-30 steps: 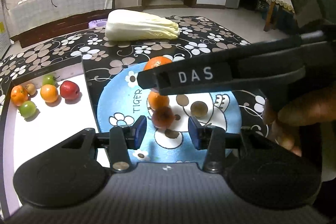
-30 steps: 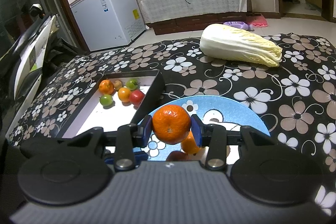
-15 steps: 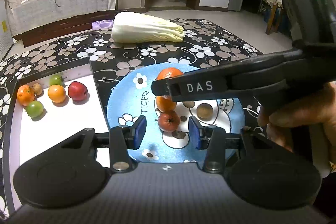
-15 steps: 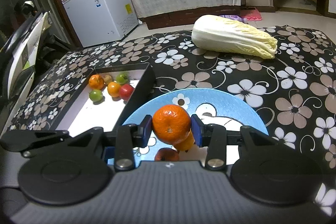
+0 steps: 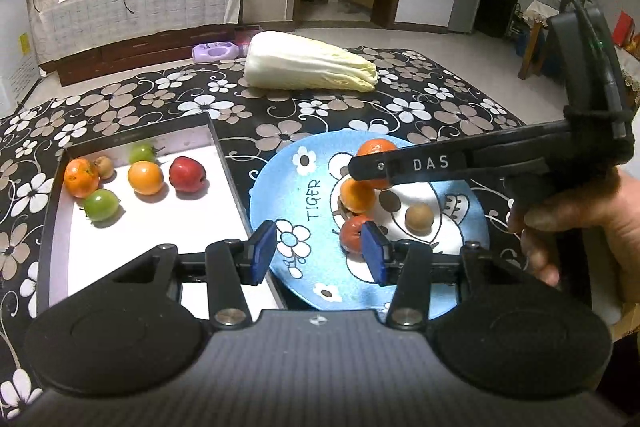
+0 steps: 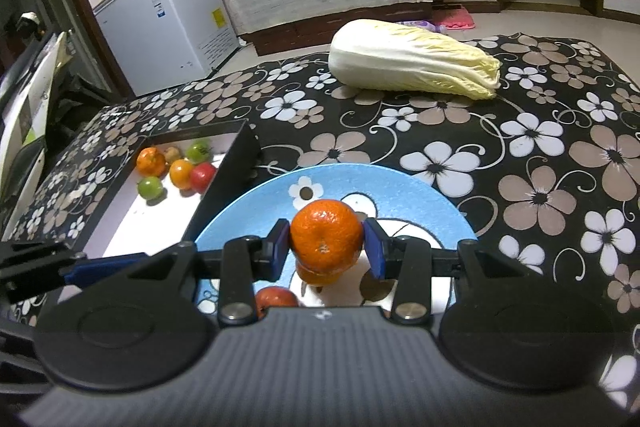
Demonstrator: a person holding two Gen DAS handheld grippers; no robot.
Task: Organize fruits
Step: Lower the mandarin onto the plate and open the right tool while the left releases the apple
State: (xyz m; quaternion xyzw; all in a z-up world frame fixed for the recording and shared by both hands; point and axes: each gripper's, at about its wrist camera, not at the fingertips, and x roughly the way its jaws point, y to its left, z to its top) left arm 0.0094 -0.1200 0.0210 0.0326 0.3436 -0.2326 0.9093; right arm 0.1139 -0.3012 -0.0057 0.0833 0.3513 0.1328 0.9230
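Sitting in the white tray (image 5: 152, 227) at left are six small fruits; the left tool (image 5: 316, 253) hangs over the blue plate (image 5: 288, 187) with fingers apart. The right tool (image 6: 326, 245) clamps a round mandarin (image 6: 326, 235), stem dimple facing the camera, above that plate.

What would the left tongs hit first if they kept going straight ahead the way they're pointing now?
Probably the blue plate: the open left tongs point down at its near bare part, just left of the red tomato. Depth is hard to judge.
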